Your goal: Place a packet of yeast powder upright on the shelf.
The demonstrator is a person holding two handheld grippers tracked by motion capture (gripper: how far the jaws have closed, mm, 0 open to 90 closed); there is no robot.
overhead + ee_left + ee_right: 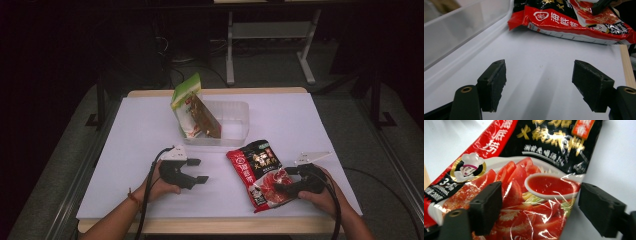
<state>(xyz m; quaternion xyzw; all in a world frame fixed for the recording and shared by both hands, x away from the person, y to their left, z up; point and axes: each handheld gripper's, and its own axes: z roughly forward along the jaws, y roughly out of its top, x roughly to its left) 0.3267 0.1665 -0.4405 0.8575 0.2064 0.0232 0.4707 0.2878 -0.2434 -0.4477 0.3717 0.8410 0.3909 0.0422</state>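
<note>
A red and black sauce packet (257, 170) lies flat on the white table at the front right. My right gripper (283, 180) is open at its near end. In the right gripper view the jaws straddle the packet (531, 170), one over the printed tomatoes, the other just past its edge, and the pads do not press on it. My left gripper (200, 170) rests open and empty on the table at the front left, pointing toward the packet (574, 22). A green packet (192, 107) leans upright in a clear plastic container (235, 120).
The container's wall (454, 37) runs close along the left gripper's left side. The table's wooden front edge (210, 225) lies just below both hands. Bare white surface (145, 130) spreads left of the container, and dark floor with a desk frame (270, 35) lies beyond.
</note>
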